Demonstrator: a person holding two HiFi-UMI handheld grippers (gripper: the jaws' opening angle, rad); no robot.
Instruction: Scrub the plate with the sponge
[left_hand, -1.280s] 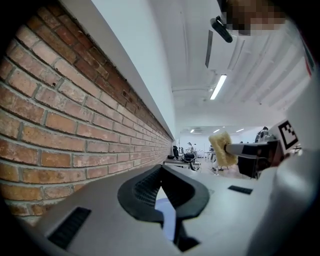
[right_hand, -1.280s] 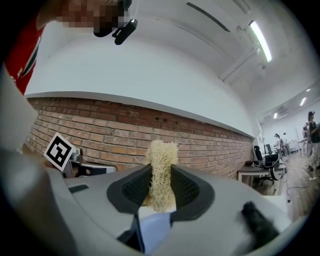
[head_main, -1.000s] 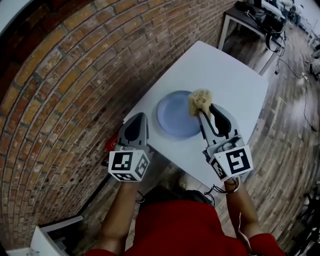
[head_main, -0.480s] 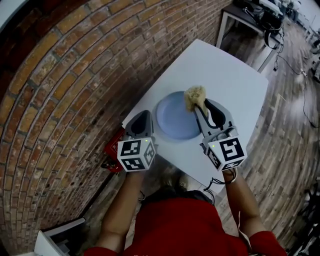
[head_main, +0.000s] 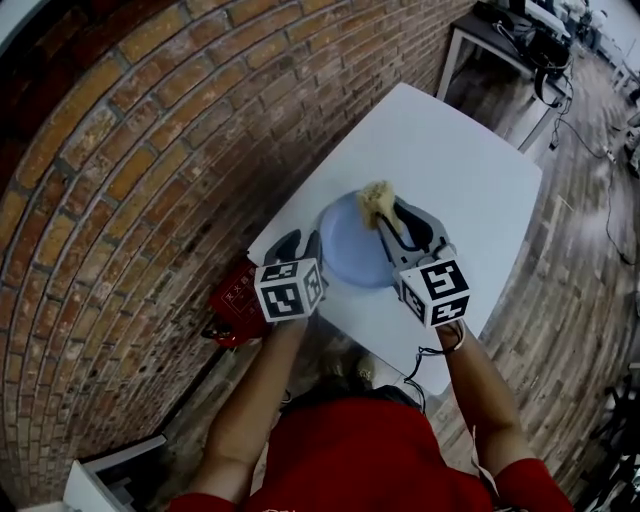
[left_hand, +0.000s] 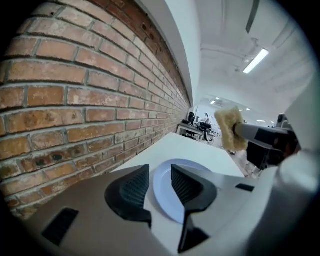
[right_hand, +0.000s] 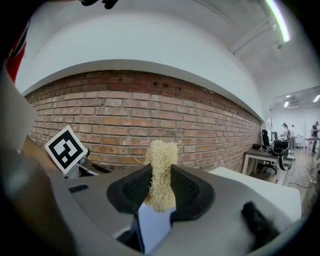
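A pale blue plate (head_main: 352, 252) lies on the white table (head_main: 450, 160) near its front left edge. My left gripper (head_main: 303, 242) is at the plate's left rim; its jaws have just been opening and stand open. In the left gripper view the plate (left_hand: 161, 197) rim shows in the gap of that gripper (left_hand: 160, 175), and neither pad presses on it. My right gripper (head_main: 390, 220) is shut on a tan, fibrous sponge (head_main: 377, 200) above the plate's far right part. The right gripper view has the sponge (right_hand: 161, 172) squeezed between the pads, standing upright.
A brick wall (head_main: 150, 150) runs close along the table's left side. Something red (head_main: 235, 295) lies on the floor between wall and table. Another table (head_main: 490, 40) with dark gear stands at the back right. Wooden floor (head_main: 570, 250) lies to the right.
Both grippers have come down and in toward the plate. The left gripper's jaws, shut before, now stand apart at the plate's left rim. The sponge has dropped closer over the plate.
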